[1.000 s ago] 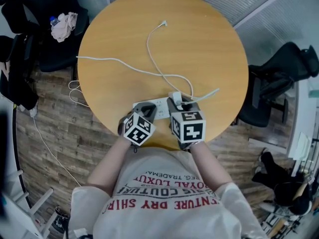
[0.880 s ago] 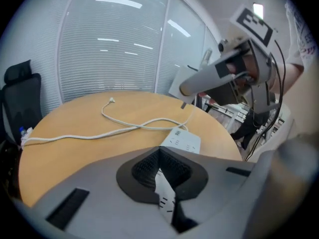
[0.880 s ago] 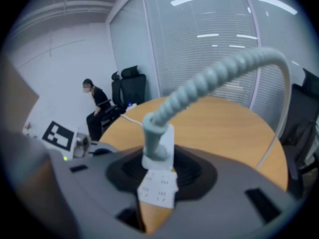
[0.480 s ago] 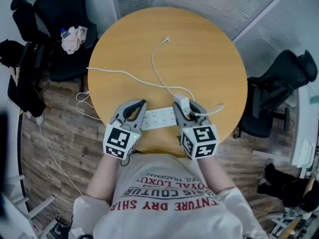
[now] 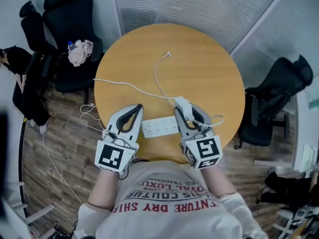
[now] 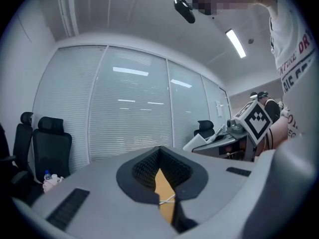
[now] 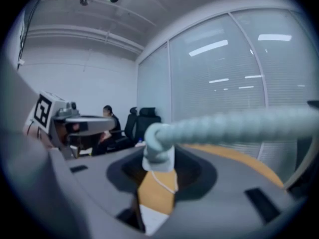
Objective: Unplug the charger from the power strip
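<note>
The white power strip (image 5: 159,126) lies flat near the front edge of the round wooden table (image 5: 209,73). My right gripper (image 5: 184,109) hangs above the strip's right end, shut on the white charger (image 5: 181,104). The charger is clear of the strip, and its cable (image 5: 215,120) trails off to the right. In the right gripper view the charger's cable collar (image 7: 158,144) sits between the jaws of the right gripper (image 7: 158,158). My left gripper (image 5: 137,107) hovers above the strip's left end with its tips together and nothing in them. In the left gripper view the left gripper (image 6: 159,152) shows only a thin slit.
A thin white cable (image 5: 157,76) loops over the table to a plug end (image 5: 169,54). The strip's cord (image 5: 117,82) runs off the left edge to the wood floor (image 5: 60,148). Black office chairs stand at upper left (image 5: 75,19) and at right (image 5: 279,83).
Both grippers have risen off the table. The right one has pulled the charger up out of the strip. The left one has come away from the strip's left end.
</note>
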A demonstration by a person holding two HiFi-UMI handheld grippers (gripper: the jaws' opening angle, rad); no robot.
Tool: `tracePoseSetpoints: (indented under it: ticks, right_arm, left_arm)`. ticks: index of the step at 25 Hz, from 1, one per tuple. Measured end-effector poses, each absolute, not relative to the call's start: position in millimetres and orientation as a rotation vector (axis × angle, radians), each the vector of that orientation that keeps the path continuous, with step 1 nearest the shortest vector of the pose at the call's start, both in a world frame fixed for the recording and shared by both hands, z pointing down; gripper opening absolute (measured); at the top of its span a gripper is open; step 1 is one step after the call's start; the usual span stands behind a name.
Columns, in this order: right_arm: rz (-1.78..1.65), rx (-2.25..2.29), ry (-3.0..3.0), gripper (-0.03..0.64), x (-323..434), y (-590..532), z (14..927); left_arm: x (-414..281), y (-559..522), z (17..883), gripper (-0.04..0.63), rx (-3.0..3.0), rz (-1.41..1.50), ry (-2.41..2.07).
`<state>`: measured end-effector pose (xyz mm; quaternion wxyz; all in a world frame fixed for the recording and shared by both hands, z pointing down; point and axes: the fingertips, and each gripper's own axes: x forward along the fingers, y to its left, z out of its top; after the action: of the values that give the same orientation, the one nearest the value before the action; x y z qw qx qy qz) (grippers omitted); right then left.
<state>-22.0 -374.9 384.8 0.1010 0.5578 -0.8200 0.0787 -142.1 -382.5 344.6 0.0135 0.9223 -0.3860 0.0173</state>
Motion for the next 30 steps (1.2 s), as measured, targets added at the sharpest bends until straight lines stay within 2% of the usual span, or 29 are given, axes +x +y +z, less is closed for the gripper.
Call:
tracePoseSetpoints:
  ticks: [8, 30]
  right_arm:
    - [0.225, 1.686, -2.412, 0.156, -20.4, -369.5, 382.8]
    - [0.279, 1.712, -2.365, 0.155, -9.7, -358.2, 395.1]
  left_arm:
    - [-159.1, -382.6, 336.1, 0.029, 2.898, 0.016, -1.235]
    - [-151.9, -376.4, 349.8, 0.029, 2.853, 0.037, -1.223]
